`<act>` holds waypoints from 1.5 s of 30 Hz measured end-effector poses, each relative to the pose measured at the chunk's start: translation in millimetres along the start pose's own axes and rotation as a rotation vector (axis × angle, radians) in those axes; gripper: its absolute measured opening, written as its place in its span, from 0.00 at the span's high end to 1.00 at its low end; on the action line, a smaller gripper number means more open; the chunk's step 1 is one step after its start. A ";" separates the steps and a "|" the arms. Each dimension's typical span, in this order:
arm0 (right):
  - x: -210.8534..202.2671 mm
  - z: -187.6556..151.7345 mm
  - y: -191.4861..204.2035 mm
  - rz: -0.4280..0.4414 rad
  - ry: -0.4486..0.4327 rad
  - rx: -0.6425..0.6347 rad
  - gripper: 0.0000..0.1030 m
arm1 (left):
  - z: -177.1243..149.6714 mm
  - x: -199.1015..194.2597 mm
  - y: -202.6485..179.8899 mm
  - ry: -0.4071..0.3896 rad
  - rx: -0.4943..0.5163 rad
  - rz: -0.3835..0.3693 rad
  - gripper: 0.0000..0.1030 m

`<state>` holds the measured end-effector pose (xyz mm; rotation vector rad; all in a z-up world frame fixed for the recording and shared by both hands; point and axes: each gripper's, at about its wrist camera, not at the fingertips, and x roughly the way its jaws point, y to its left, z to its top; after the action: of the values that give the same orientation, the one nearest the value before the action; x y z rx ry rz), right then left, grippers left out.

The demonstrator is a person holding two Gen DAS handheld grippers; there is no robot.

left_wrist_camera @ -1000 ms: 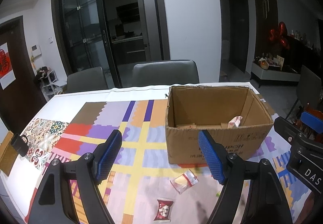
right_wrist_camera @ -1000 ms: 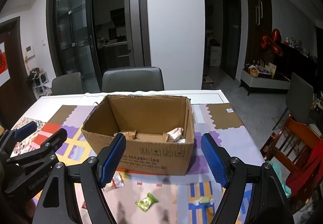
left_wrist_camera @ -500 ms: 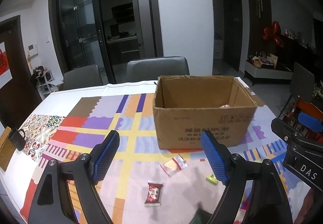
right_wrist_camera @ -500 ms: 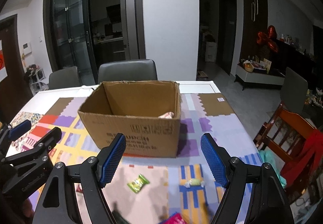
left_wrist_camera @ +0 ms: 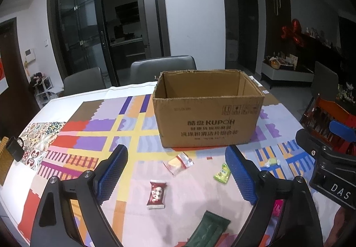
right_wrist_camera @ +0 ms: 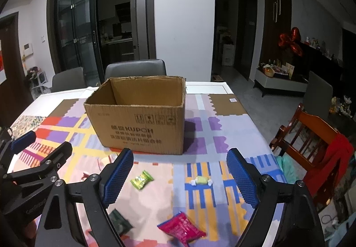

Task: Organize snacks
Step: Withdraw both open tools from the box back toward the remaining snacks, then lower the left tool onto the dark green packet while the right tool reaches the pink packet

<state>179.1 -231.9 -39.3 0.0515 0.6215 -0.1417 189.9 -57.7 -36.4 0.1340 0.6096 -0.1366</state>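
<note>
Left gripper [left_wrist_camera: 175, 171] and right gripper [right_wrist_camera: 179, 177], jaws just widened and empty, hover over loose snacks. Cardboard box [left_wrist_camera: 209, 111] stands open-topped beyond, presumably as receptacle; dark green packet [left_wrist_camera: 209, 232], red packet [left_wrist_camera: 156, 194], green candy [right_wrist_camera: 141, 179] lie on the tablecloth [left_wrist_camera: 93, 135].

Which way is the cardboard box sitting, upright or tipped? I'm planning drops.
Upright: the cardboard box rests flat on the tablecloth, open top facing up.

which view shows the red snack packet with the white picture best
The left wrist view: the red snack packet lies whole and unobstructed on the tablecloth. In the right wrist view it is at most a small red sliver beside the near tong.
</note>
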 end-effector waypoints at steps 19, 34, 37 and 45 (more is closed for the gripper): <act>-0.8 -42.9 -8.7 -0.009 0.054 0.003 0.12 | -43.9 -5.6 -7.7 0.053 0.023 -0.012 0.07; 5.9 -76.9 -8.9 -0.025 0.107 -0.036 0.12 | -81.7 -1.5 -11.5 0.099 0.034 -0.039 0.07; 7.3 -83.4 -9.1 -0.027 0.114 -0.041 0.12 | -90.4 -0.2 -12.9 0.113 0.038 -0.045 0.07; 14.5 -99.0 -9.4 -0.019 0.138 -0.054 0.12 | -106.5 3.0 -16.2 0.128 0.051 -0.067 0.07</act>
<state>132.3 -233.9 -128.2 0.0034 0.7639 -0.1409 130.0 -56.3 -126.0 0.1730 0.7383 -0.2094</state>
